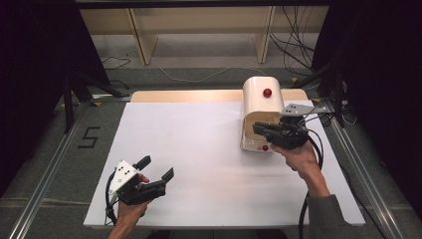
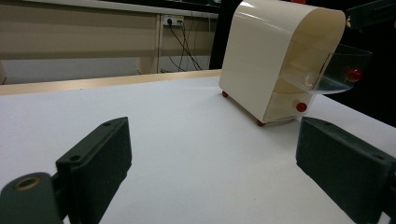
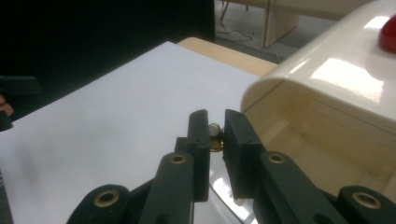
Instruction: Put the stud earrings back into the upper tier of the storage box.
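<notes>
Black jaws of the right gripper (image 3: 215,135) pinch tight on the small knob (image 3: 214,132) of a clear drawer (image 2: 337,71), which juts out of the cream cabinet (image 1: 260,107) at the table's (image 1: 199,149) far right. Left gripper (image 1: 158,172) hovers near the front-left, jaws spread wide, holding nothing.

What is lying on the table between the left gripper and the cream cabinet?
Nothing: in the high view, bare white table separates the left gripper from the cream cabinet. The left gripper view shows the same.
</notes>
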{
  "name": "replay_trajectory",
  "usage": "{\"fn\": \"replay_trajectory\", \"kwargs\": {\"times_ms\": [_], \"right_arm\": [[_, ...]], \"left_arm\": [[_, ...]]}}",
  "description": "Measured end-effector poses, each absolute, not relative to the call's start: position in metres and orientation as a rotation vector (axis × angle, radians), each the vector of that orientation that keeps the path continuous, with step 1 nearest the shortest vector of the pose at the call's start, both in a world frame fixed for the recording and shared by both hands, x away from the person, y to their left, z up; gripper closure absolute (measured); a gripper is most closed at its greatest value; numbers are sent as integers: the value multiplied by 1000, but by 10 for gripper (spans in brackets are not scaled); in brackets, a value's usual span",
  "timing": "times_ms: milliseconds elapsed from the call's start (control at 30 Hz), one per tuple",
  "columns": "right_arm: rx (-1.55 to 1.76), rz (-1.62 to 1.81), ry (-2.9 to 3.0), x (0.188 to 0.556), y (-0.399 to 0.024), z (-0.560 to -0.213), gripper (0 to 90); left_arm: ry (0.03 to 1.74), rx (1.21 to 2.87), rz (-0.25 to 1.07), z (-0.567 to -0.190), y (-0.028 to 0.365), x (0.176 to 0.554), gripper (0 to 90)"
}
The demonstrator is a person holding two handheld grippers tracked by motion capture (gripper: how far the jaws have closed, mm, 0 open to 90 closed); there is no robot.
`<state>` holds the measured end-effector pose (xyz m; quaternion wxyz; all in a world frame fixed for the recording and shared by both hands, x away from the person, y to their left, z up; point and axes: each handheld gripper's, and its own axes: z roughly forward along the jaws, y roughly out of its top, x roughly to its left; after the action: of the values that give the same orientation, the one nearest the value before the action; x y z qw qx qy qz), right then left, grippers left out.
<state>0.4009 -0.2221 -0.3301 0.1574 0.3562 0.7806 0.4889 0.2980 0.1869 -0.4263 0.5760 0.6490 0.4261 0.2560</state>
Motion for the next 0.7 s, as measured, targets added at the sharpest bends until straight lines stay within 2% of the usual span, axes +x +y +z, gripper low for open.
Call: {"fn": "replay_trajectory", "kwargs": {"times_ms": [633,700], "right_arm": [[1128,1313,2221,412,-232,-344,809],[1135,1310,2220,412,-232,-345,782]], "left_arm": [[995,1526,600,-426,186,298,102],[995,1528,599,-426,186,298,102]]}}
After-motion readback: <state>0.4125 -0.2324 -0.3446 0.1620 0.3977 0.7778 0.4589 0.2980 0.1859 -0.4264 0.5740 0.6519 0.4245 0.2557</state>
